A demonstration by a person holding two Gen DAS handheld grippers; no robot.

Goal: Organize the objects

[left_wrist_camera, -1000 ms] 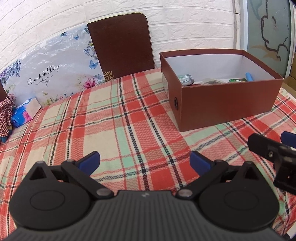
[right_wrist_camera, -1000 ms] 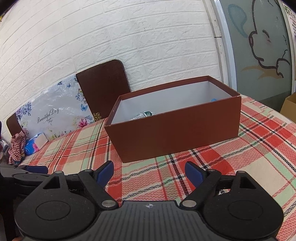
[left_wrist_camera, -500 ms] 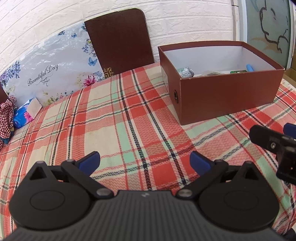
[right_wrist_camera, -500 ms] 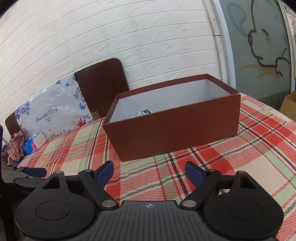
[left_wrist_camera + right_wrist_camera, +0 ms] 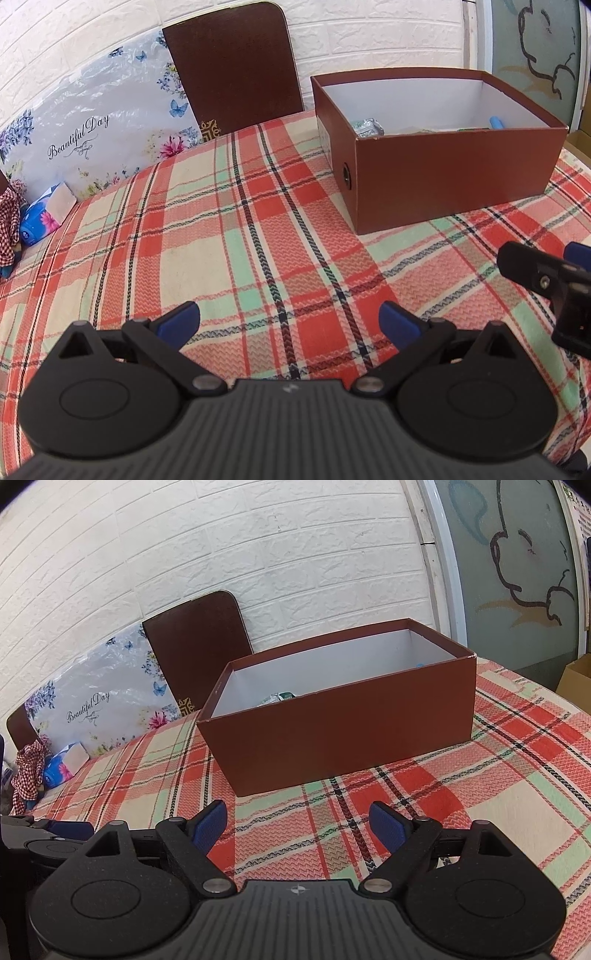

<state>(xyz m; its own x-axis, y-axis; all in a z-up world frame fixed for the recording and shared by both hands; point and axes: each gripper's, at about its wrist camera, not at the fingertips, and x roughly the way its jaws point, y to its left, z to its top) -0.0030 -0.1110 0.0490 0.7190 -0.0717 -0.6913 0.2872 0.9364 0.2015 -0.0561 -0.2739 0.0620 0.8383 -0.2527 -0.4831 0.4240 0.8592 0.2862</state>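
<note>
A brown cardboard box (image 5: 454,177) with a white inside stands open on the plaid tablecloth (image 5: 236,236). In it lie a crumpled silver-green packet (image 5: 366,126), a blue item (image 5: 496,122) and other small things, mostly hidden by the wall. The box also shows in the right wrist view (image 5: 347,731). My left gripper (image 5: 289,321) is open and empty, low over the cloth, left of the box. My right gripper (image 5: 297,825) is open and empty in front of the box; part of it shows in the left wrist view (image 5: 546,273).
A brown chair back (image 5: 232,62) and a floral "Beautiful Day" bag (image 5: 96,125) lean on the white brick wall. A blue tissue pack (image 5: 44,214) and a red checked cloth (image 5: 9,229) lie at the table's far left. A glass door (image 5: 517,572) is at the right.
Both grippers have drawn back and risen slightly from the box, which sits a little farther and higher in view. Both stay open and empty.
</note>
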